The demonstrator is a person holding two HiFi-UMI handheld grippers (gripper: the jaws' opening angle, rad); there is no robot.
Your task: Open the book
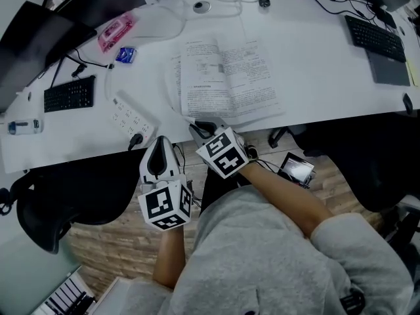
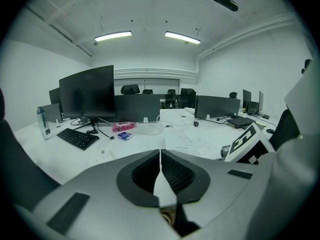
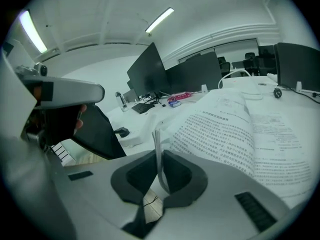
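The book (image 1: pixel 226 77) lies open on the white desk (image 1: pixel 315 77), printed pages up. My right gripper (image 1: pixel 202 129) is at the book's near left corner, shut on a thin bundle of pages. In the right gripper view those pages (image 3: pixel 157 144) stand on edge between the closed jaws of the right gripper (image 3: pixel 159 165), with the open text page (image 3: pixel 225 134) spreading to the right. My left gripper (image 1: pixel 159 146) hangs just off the desk's near edge, left of the book. In its own view the left gripper (image 2: pixel 160 160) is shut with nothing in it.
A white power strip (image 1: pixel 131 119) lies left of the book, with a black keyboard (image 1: pixel 69 94) beyond it. A pink case (image 1: pixel 116 33) and a small blue item (image 1: pixel 126 55) sit farther back. Another keyboard (image 1: pixel 375 38) is at the far right. A black chair (image 1: pixel 72 192) stands below the desk edge.
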